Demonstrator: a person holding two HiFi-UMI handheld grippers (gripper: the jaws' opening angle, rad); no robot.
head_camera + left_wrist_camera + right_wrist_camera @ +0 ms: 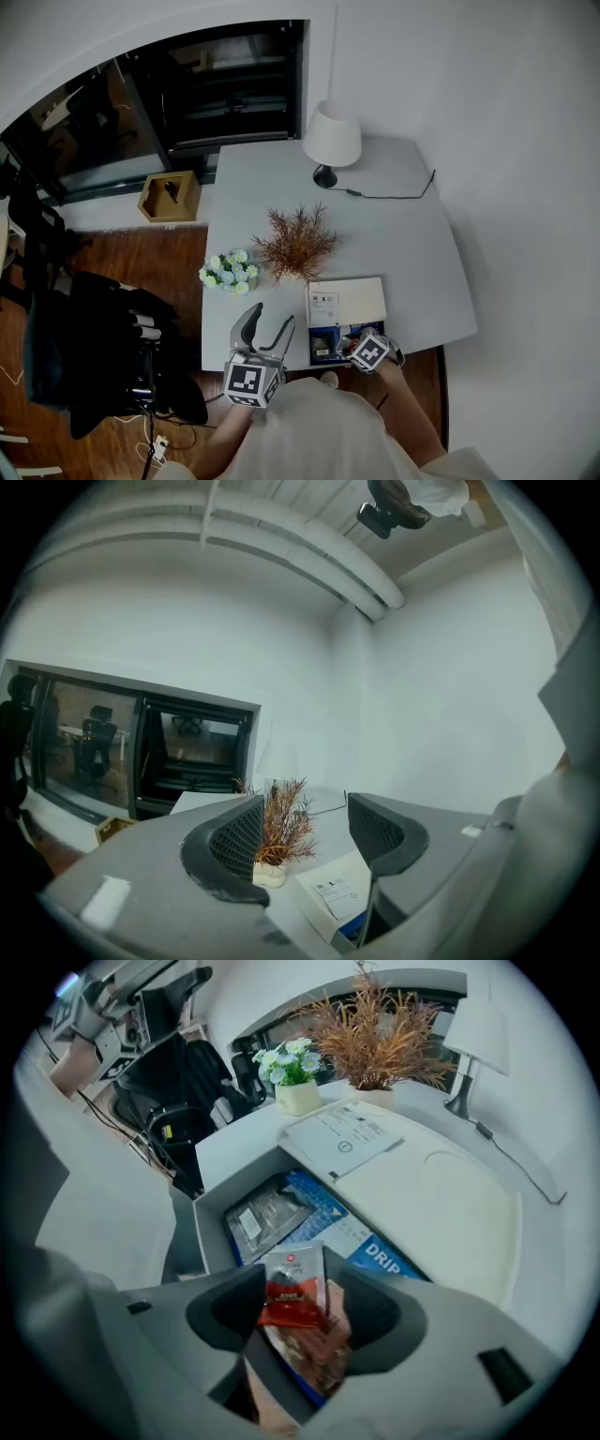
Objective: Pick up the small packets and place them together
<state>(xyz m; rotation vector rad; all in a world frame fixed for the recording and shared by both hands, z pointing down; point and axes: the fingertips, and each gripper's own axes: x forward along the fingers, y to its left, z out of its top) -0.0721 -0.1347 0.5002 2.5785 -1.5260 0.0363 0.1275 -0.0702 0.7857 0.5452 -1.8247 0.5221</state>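
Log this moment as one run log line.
right hand-held gripper: jaws closing around red packet over open box | left hand-held gripper: open, empty

Packets (314,1354) beneath the red packet (292,1288) — blurred, their print unreadable.

A small red-and-white packet (292,1296) sits tilted between the closing tongs of the right gripper (300,1309) — over a heap of brownish packets (323,1352) at the near end of the open box (211,1232). Farther in lies a flat silvery packet (267,1215) — white label up.
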